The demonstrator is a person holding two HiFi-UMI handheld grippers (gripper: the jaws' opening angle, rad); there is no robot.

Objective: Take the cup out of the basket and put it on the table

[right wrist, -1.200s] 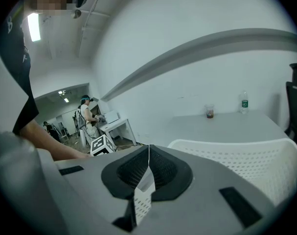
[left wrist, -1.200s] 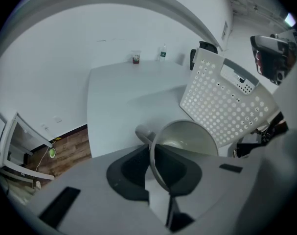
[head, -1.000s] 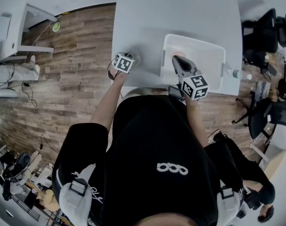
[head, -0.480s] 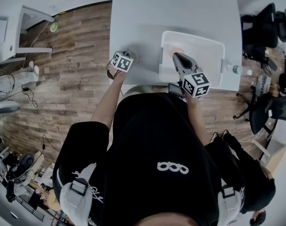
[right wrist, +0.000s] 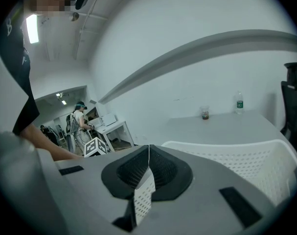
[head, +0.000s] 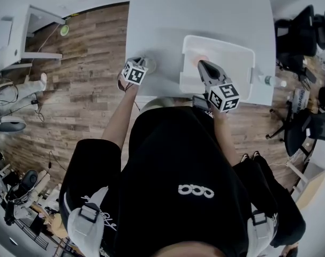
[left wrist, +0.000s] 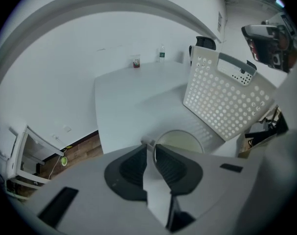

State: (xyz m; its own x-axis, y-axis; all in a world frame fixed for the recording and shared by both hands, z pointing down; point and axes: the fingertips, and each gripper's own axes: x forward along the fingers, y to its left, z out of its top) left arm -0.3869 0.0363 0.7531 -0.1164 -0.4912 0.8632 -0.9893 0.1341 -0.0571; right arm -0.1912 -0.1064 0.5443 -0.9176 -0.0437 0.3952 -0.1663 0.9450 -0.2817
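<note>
A pale cup (head: 150,65) stands upright on the white table (head: 205,15) near its front left corner, left of the white perforated basket (head: 242,55). My left gripper (head: 143,66) hovers just above it. In the left gripper view the cup's rim (left wrist: 180,137) lies right under the left gripper (left wrist: 151,148). Its jaws have just been opening: a narrow gap shows, with the rim's edge at that gap, not pressed. My right gripper (head: 201,63) hangs over the basket, shut on nothing, and in its own view the right gripper (right wrist: 148,148) sits above the basket's rim (right wrist: 221,148).
Something pinkish (head: 203,59) lies in the basket. A small clear cup (left wrist: 135,61) and a bottle (left wrist: 161,54) stand at the table's far end. Another bottle (head: 268,81) stands right of the basket. Office chairs (head: 299,33) are at the right, and wood floor (head: 87,63) at the left.
The left gripper has drawn slightly left and away from the cup, which now shows more beside it. The right gripper has stayed over the basket.
</note>
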